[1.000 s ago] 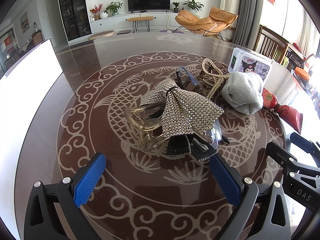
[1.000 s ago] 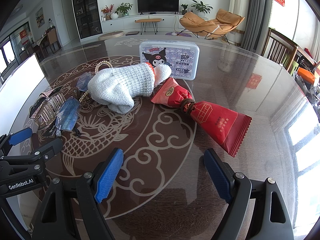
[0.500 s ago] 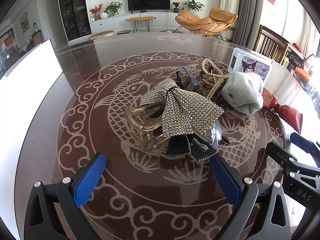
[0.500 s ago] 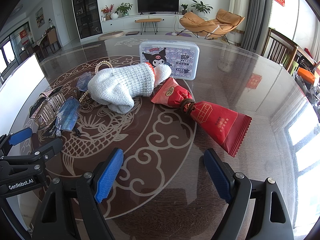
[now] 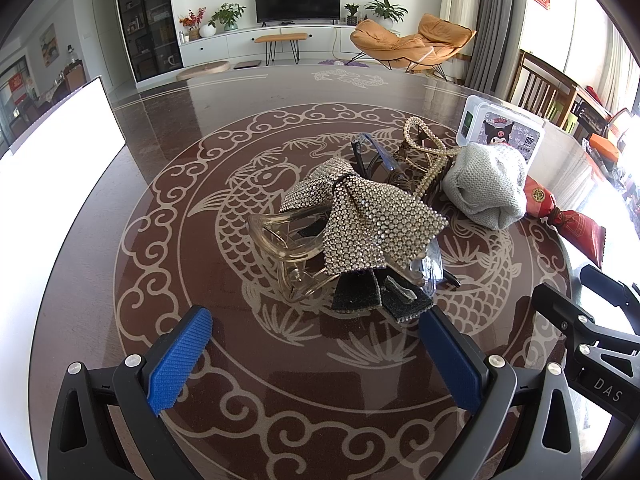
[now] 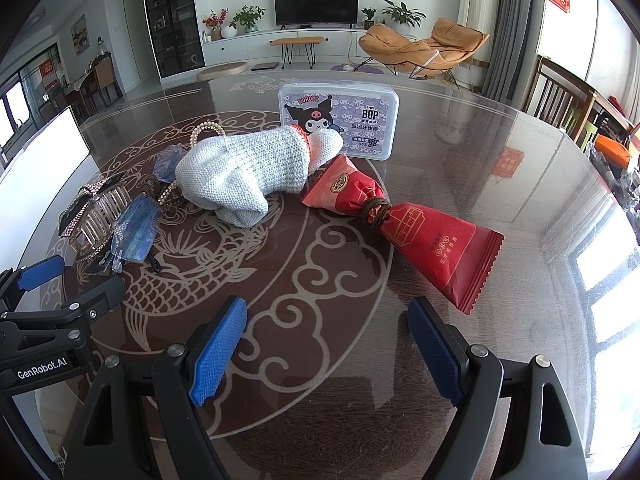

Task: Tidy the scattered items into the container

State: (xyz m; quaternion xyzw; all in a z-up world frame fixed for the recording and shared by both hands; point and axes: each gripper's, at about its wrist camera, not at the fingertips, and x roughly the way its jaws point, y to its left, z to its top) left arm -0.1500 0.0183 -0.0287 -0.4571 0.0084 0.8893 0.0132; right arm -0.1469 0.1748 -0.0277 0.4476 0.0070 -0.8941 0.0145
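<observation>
A rhinestone bow hair clip (image 5: 360,220) lies on a clear claw clip (image 5: 280,240) in the middle of the table, just beyond my open, empty left gripper (image 5: 316,356). Behind it lie blue-lensed glasses (image 5: 376,152) and a pearl clip (image 5: 424,152). A grey knitted glove (image 6: 244,172) lies beside a red snack packet (image 6: 404,224), in front of my open, empty right gripper (image 6: 324,344). A white Kuromi box (image 6: 340,120) with its lid shut stands behind the glove. The glove (image 5: 484,184) and box (image 5: 500,132) also show in the left wrist view.
The round dark table (image 5: 200,140) has a glass top with a fish pattern. A white panel (image 5: 52,152) stands at its left edge. Wooden chairs (image 6: 560,100) stand at the right. The left gripper's body (image 6: 44,320) shows at the lower left of the right wrist view.
</observation>
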